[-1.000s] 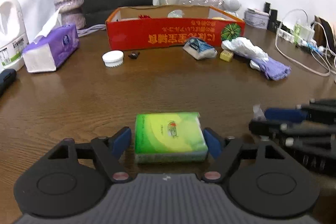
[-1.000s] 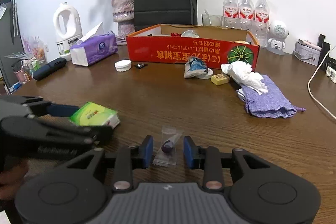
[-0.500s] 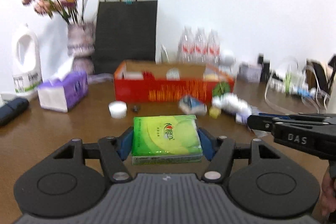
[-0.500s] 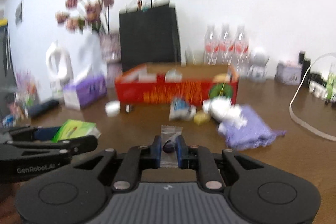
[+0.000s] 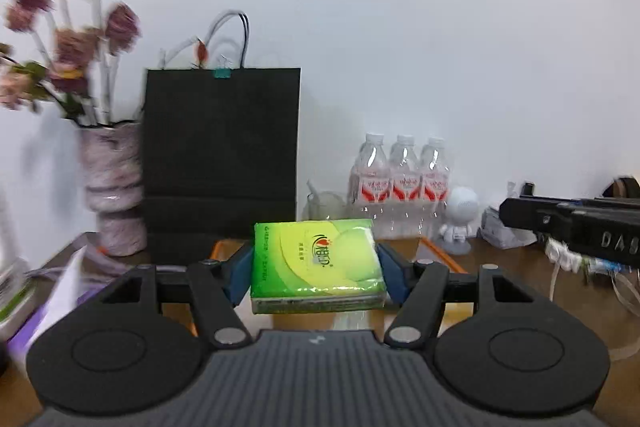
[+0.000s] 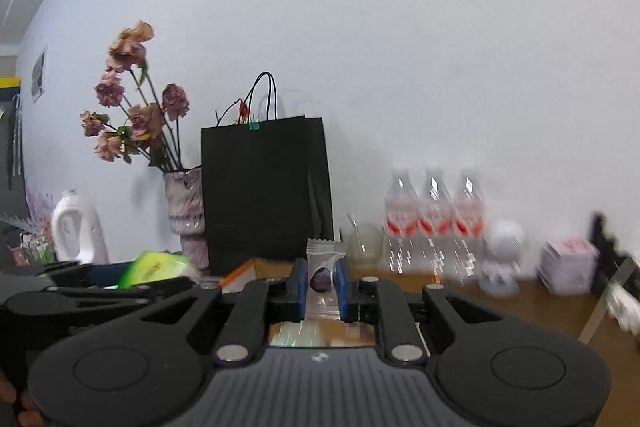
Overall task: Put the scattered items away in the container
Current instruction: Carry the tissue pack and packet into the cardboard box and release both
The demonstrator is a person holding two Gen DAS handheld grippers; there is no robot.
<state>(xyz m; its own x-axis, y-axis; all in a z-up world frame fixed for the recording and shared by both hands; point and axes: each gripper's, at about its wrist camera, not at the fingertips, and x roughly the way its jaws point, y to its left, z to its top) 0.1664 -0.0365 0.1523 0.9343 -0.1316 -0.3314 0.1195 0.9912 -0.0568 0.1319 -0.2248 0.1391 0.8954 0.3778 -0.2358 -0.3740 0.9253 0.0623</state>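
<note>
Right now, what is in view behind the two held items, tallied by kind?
Water bottles: 3
Black paper bag: 1
Flower vase: 1
White robot figurine: 1
White jug: 1
Total: 7

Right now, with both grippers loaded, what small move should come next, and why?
Probably carry both forward and lower them over the orange-edged box. The left gripper clamps the green tissue pack, the right gripper pinches a clear sachet with a dark candy, and the box rim shows just ahead, below both loads.
</note>
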